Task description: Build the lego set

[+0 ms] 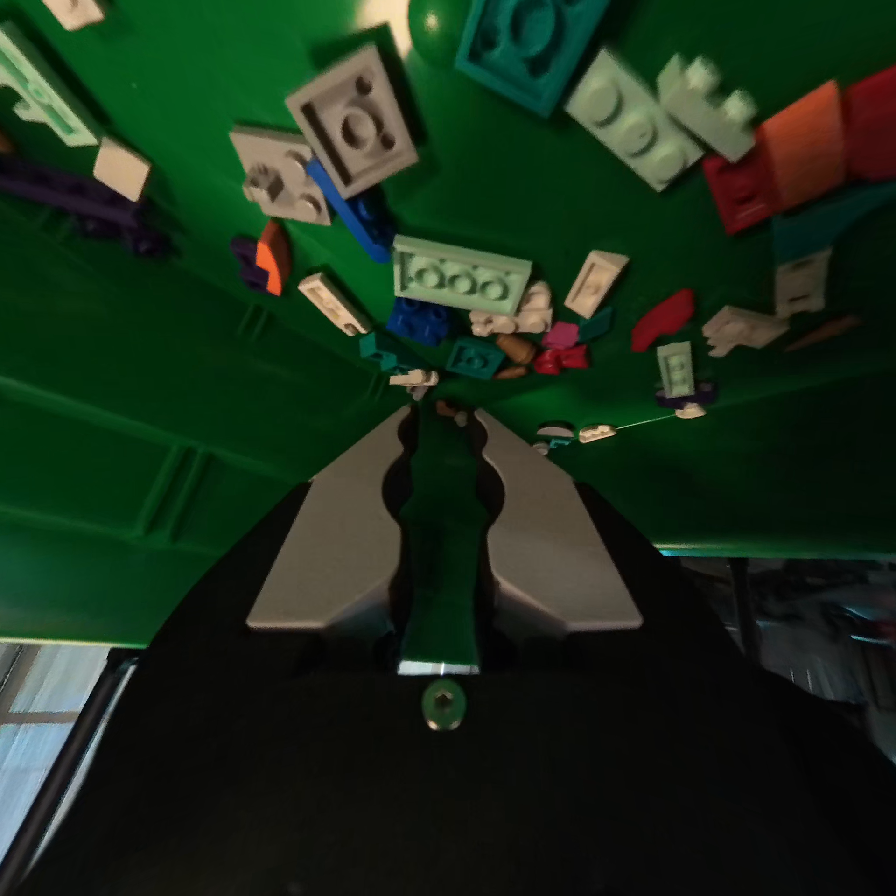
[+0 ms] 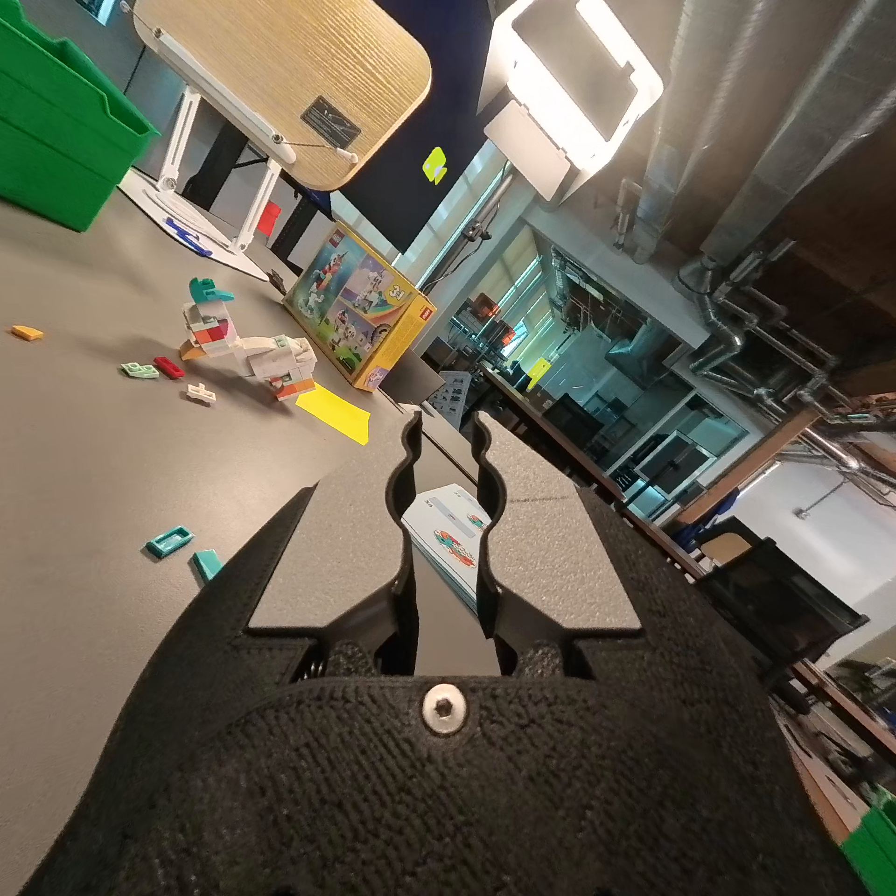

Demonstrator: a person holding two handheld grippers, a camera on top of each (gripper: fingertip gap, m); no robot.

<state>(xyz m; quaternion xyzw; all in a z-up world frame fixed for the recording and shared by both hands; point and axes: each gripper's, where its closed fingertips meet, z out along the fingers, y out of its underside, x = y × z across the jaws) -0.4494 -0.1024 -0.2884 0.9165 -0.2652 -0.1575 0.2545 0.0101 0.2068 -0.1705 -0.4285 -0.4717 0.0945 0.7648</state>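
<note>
Now we should lower the empty, slightly parted left gripper squarely over one small piece in the green plastic bin, while the right gripper, parted and empty, waits near the half-built white brick model on the grey tabletop.

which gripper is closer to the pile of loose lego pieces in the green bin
Left. The left gripper is inside the green bin, its open tips right at the loose lego pieces. The right gripper is open over the grey table, outside the bin.
</note>
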